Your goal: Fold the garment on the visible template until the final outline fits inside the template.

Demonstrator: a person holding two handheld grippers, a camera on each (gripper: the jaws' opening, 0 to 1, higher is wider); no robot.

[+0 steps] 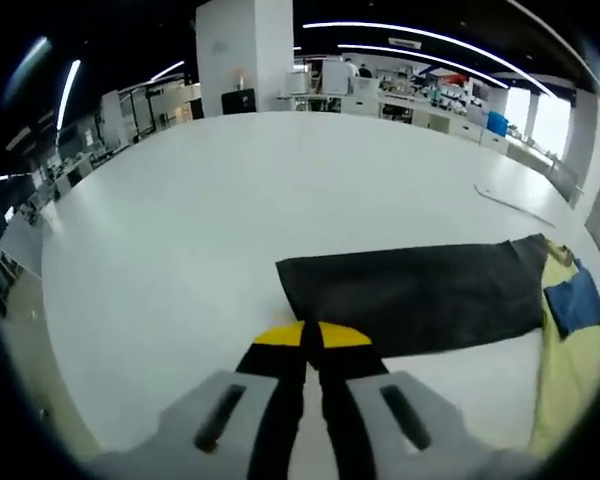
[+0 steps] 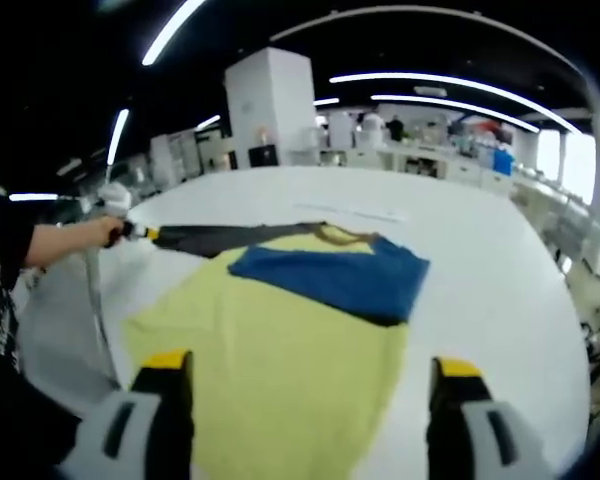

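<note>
Lying flat on the white table, the garment is a yellow body with a blue panel across its upper part and a dark sleeve running out toward the upper left of the right gripper view. That sleeve is the part in play. Its long axis runs from the blue panel to the far tip. In the left gripper view the same sleeve stretches from lower centre to the right edge, where blue and yellow cloth show.

Left gripper: jaws pressed together, yellow tips right at the sleeve's near end; whether cloth is actually pinched between them I cannot tell. From the right gripper view, the left gripper sits at the sleeve tip, a forearm behind it.

Right gripper: jaws spread wide, holding nothing, hovering over the yellow hem at the bottom of the frame, well apart from the sleeve.

Judgement: the left is much the nearer hand. The fold likely carries the sleeve tip along its own axis, inward over the blue panel. No template outline is discernible.
</note>
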